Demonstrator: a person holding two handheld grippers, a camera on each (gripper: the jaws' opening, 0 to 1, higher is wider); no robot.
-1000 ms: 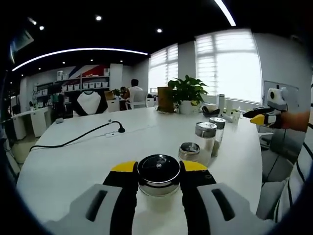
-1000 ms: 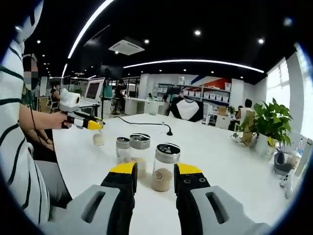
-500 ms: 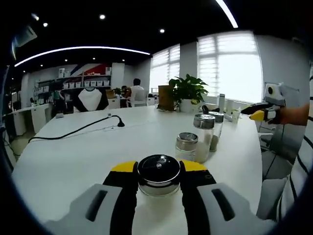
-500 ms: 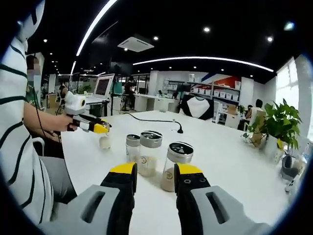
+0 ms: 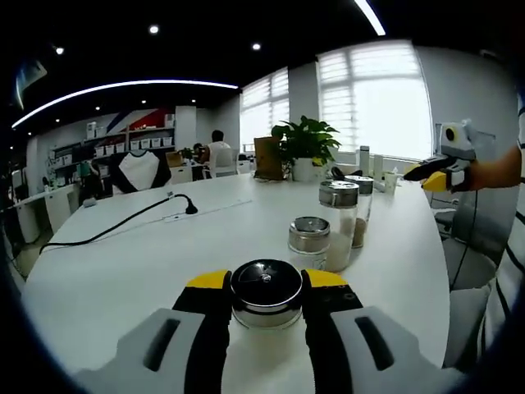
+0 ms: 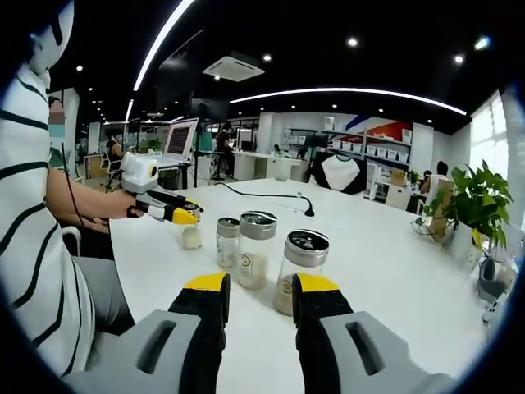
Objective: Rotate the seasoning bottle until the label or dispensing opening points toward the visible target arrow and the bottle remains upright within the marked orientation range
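At the bottom centre of the left gripper view, the left gripper [image 5: 264, 289] clenches a small seasoning bottle [image 5: 265, 293] by its black-and-steel lid, upright on the white table [image 5: 123, 271]. Three more shaker jars [image 5: 336, 226] stand right of centre. In the right gripper view, the right gripper [image 6: 260, 291] is parted and empty, a glass jar [image 6: 299, 260] just beyond.
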